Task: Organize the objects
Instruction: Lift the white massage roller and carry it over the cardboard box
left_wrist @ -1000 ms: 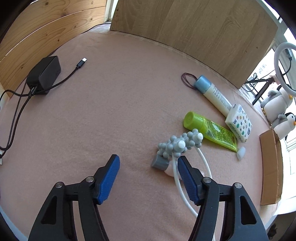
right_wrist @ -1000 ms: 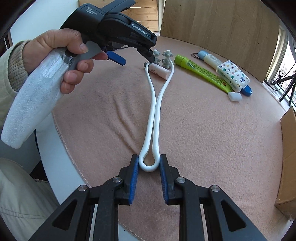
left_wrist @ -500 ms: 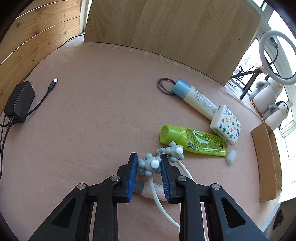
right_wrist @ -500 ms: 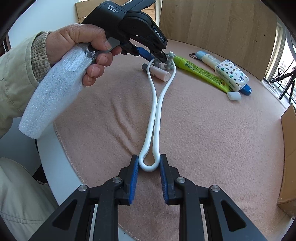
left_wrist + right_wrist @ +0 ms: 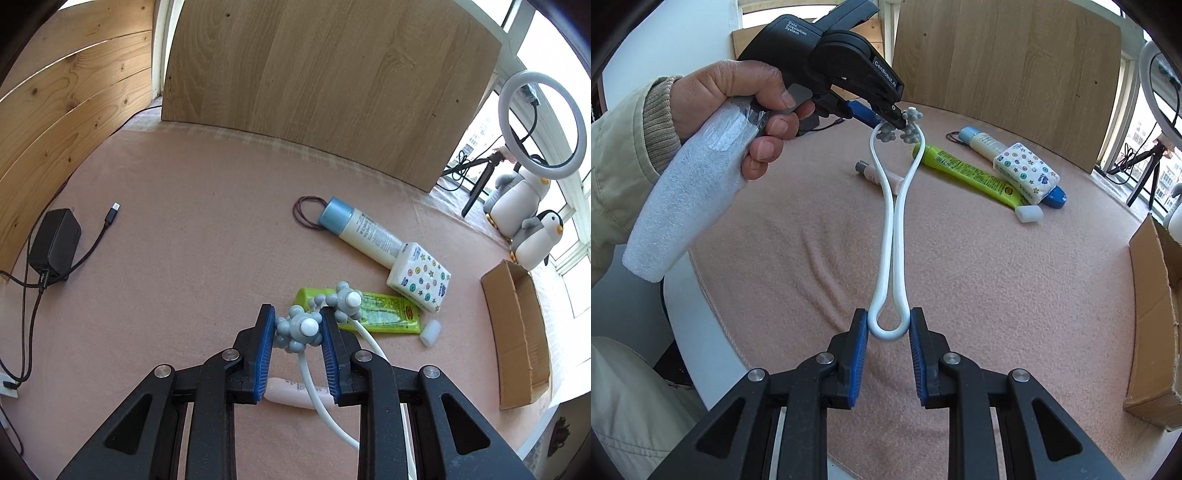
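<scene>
I have the neck massager (image 5: 891, 221) off the table (image 5: 979, 295), strung between my two grippers above its front edge. The right gripper (image 5: 888, 330) has its jaws drawn in narrow on the white loop at the bend, and the left gripper (image 5: 298, 334) pinches one of the grey knobbed roller heads (image 5: 301, 326) at the far end; the second head (image 5: 347, 301) hangs free just beside it.

It looks light to me, a thin springy plastic hoop whose two arms run nearly touching along the middle. I judge it will flex and want to spring open if I let either end go, so the bend is the steadier place to hold. The roller head is bumpy and probably turns on its pin, so that grip may slip or roll.

Below lie a pink tube (image 5: 882, 177), a glossy green tube (image 5: 967, 173), a blue-capped bottle (image 5: 364, 230) and a soft tissue pack (image 5: 419, 278), all on felt-like pink cloth. An open cardboard box (image 5: 1152, 314) sits at the right.
</scene>
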The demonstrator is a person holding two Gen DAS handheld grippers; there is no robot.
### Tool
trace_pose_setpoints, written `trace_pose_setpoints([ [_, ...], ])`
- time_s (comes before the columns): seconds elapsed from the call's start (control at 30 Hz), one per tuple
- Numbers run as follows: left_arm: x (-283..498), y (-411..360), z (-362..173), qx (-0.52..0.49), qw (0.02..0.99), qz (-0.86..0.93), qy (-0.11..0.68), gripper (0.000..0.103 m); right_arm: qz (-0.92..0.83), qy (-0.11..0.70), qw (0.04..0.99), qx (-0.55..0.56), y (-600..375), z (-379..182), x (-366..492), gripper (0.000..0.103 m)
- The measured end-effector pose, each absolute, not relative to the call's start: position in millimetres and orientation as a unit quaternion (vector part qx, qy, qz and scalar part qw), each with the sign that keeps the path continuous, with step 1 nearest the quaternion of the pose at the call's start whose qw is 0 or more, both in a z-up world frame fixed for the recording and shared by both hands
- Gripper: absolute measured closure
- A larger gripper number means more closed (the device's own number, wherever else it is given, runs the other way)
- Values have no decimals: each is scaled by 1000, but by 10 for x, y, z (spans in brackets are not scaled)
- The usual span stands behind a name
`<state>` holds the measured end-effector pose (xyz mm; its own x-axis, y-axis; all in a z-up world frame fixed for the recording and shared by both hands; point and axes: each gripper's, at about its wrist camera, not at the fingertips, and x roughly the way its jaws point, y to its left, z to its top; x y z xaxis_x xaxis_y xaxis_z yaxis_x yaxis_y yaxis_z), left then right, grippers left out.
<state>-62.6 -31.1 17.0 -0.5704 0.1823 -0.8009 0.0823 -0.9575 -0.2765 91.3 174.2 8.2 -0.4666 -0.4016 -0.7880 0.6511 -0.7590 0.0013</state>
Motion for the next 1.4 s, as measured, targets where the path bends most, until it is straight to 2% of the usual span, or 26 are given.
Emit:
trace_pose_setpoints([
  [0.5, -527, -244, 464, -444, 30, 886, -128, 77, -861, 146, 303, 382, 1861, 312, 993, 83],
  [0.73, -595, 63, 563, -441, 52, 889, -111, 77, -872, 136, 281, 377, 2031, 352, 1006, 83],
  [1.4, -1177, 2595, 946, -419, 230, 878, -3, 77, -924, 52, 104, 364, 3371, 512, 954, 83],
])
